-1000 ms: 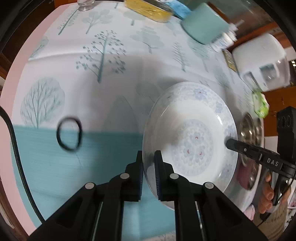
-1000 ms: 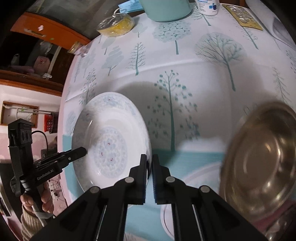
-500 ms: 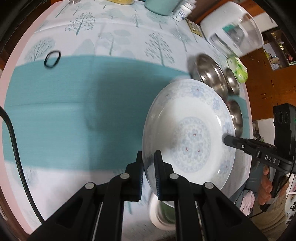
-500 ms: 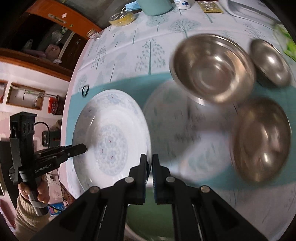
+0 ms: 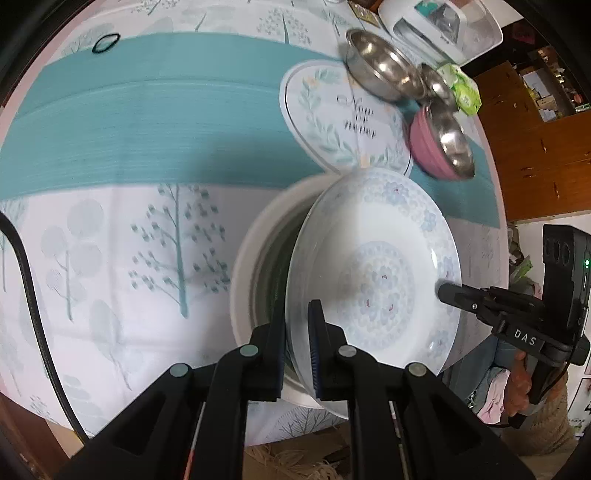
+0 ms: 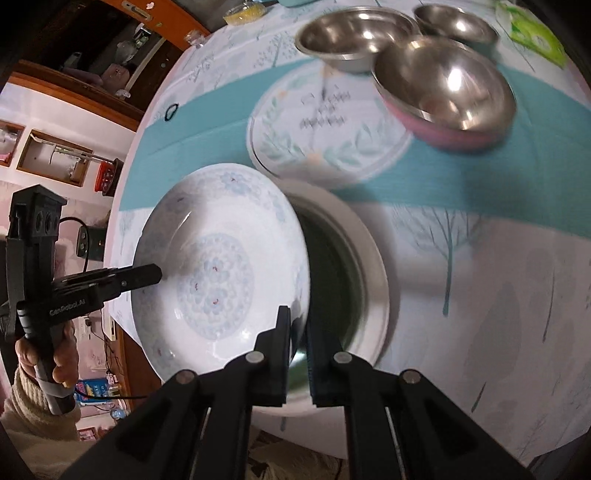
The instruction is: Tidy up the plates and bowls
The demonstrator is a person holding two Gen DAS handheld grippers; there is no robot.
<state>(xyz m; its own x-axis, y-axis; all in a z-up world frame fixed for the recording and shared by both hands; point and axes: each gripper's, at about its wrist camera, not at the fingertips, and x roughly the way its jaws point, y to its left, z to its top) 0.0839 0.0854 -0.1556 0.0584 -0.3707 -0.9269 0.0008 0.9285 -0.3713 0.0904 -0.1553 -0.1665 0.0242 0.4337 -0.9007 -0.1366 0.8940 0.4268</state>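
1. Floral plate (image 5: 373, 266) held in the air, tilted, over a white-rimmed dish with a dark green inside (image 5: 255, 258) that sits near the table's front edge; whether the two touch cannot be told
2. Tablecloth (image 5: 122, 240) to the left of the dish shows bare tree print; the teal band (image 5: 147, 122) behind it carries only a black hair tie (image 5: 106, 38) at its far left end
3. Behind the dish, close: leaf-print plate with lettering (image 5: 343, 118); its near rim is just beside the floral plate's far rim
4. Far right corner is crowded: large steel bowl (image 6: 351, 33), small steel bowl (image 6: 456, 24), and a steel bowl nested in a pink bowl (image 6: 448, 98), the pink one overlapping the leaf-print plate's edge
5. Left gripper (image 5: 297, 343): jaws narrowed onto the floral plate's rim, one pad under, one pad inside the well
6. Right gripper (image 6: 298, 343): pinching the opposite rim in the same way, gap only as wide as the rim
7. Each gripper's tip shows in the other's view, set on the plate edge; a hand (image 6: 51, 354) grips the left handle
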